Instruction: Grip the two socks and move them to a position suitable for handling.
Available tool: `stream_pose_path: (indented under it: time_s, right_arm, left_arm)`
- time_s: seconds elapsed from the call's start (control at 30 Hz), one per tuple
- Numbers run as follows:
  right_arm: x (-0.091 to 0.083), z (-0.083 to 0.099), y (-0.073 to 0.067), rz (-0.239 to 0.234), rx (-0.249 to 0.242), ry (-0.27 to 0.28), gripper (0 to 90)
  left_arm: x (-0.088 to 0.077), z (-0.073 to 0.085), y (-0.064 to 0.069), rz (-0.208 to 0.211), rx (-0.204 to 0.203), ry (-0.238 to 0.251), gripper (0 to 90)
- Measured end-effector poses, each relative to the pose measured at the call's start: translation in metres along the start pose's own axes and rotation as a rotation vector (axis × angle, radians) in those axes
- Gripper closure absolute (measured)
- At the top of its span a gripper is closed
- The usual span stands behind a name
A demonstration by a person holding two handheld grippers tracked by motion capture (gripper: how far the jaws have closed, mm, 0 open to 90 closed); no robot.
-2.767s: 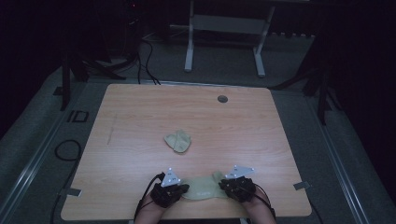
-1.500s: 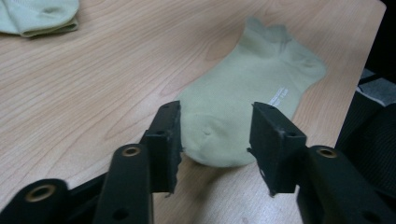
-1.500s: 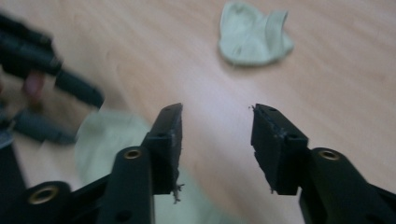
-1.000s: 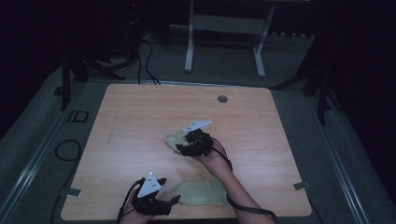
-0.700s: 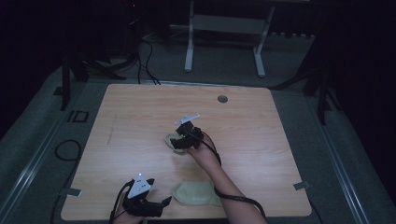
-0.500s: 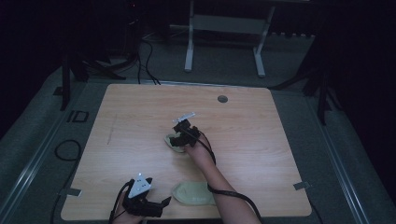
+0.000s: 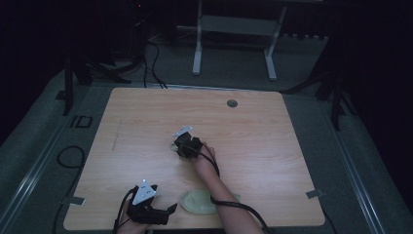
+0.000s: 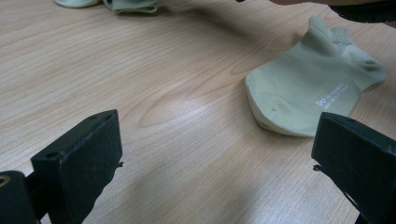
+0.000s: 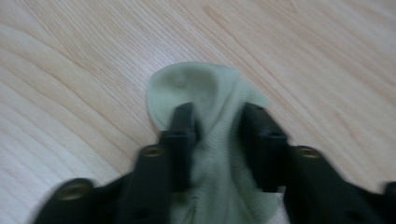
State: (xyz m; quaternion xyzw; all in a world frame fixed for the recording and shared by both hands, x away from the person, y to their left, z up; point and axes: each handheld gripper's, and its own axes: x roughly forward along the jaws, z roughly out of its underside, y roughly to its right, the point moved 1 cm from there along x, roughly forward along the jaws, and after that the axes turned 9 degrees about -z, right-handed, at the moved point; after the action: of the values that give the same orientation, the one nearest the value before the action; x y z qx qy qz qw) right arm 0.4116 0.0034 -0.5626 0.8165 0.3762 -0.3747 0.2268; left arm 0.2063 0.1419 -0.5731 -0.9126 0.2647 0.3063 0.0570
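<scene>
Right gripper is closing, pinching the far sock mid-table; left gripper is sitting wide open at the near edge beside the flat sock.

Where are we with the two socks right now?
Done: one pale green sock lies flat at the near table edge, and the left gripper beside it is open, holding nothing. In hand: the right gripper is at mid-table and its jaws have just been closing, pinching a fold of the second sock. Left: lifting that sock and probably bringing it to the first; nothing is paired yet.
</scene>
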Motion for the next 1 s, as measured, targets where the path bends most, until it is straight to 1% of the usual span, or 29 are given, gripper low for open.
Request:
stream_pose_path:
  time_s: [0.03, 0.07, 0.1, 0.17, 0.2, 0.23, 0.4, 0.53, 0.6, 0.67, 0.77, 0.8, 0.9, 0.93, 0.97, 1.0]
  right_arm:
    - [0.0, 0.0, -0.001, 0.012, -0.014, -0.005, 74.7]
    - [-0.001, 0.0, -0.001, 0.014, -0.024, -0.008, 77.6]
    - [-0.002, -0.001, 0.001, 0.009, -0.027, -0.013, 78.9]
    - [-0.006, -0.002, 0.005, -0.02, -0.011, -0.023, 79.9]
    - [-0.009, -0.002, 0.007, -0.026, -0.005, -0.022, 80.2]
    - [-0.013, -0.003, 0.008, -0.034, -0.01, -0.02, 80.3]
    - [-0.041, -0.004, 0.012, -0.069, -0.035, 0.024, 80.4]
    - [-0.068, -0.001, 0.014, -0.084, -0.081, 0.052, 80.4]
    - [-0.08, 0.003, 0.014, -0.082, -0.109, 0.062, 80.4]
    - [-0.091, 0.008, 0.015, -0.08, -0.119, 0.066, 80.4]
    - [-0.105, 0.018, 0.016, -0.083, -0.114, 0.083, 80.4]
    - [-0.109, 0.022, 0.015, -0.082, -0.117, 0.092, 80.4]
    - [-0.116, 0.031, 0.013, -0.077, -0.127, 0.09, 80.4]
    - [-0.121, 0.04, 0.011, -0.081, -0.112, 0.097, 80.4]
    - [-0.122, 0.046, 0.008, -0.091, -0.114, 0.104, 80.3]
    - [-0.122, 0.051, 0.006, -0.089, -0.126, 0.1, 80.3]
  left_arm:
    - [0.0, 0.0, 0.0, 0.002, -0.001, 0.0, 2.0]
    - [0.0, 0.0, 0.0, 0.002, -0.001, -0.001, 2.0]
    - [0.0, 0.0, 0.0, -0.002, -0.001, -0.002, 2.0]
    - [0.001, 0.001, -0.001, 0.001, -0.004, -0.004, 2.0]
    - [0.001, 0.001, -0.001, 0.0, -0.003, -0.005, 2.0]
    - [0.001, 0.001, -0.001, 0.002, -0.003, -0.006, 2.0]
    - [0.002, 0.002, -0.001, 0.004, -0.002, -0.009, 2.0]
    - [0.002, 0.002, -0.001, 0.008, -0.003, -0.01, 1.9]
    - [0.001, 0.002, -0.001, 0.004, -0.004, -0.007, 2.0]
    - [0.001, 0.002, -0.001, 0.01, -0.007, -0.002, 1.9]
    - [0.001, 0.002, -0.002, 0.023, -0.017, 0.016, 2.0]
    - [0.0, 0.002, -0.001, 0.019, -0.018, 0.018, 2.0]
    - [-0.001, 0.001, 0.0, 0.024, -0.009, 0.029, 2.0]
    - [-0.001, 0.001, 0.001, 0.023, -0.001, 0.029, 2.0]
    - [-0.001, 0.001, 0.002, 0.025, 0.002, 0.033, 2.0]
    - [0.0, 0.0, 0.002, 0.023, 0.004, 0.033, 2.0]
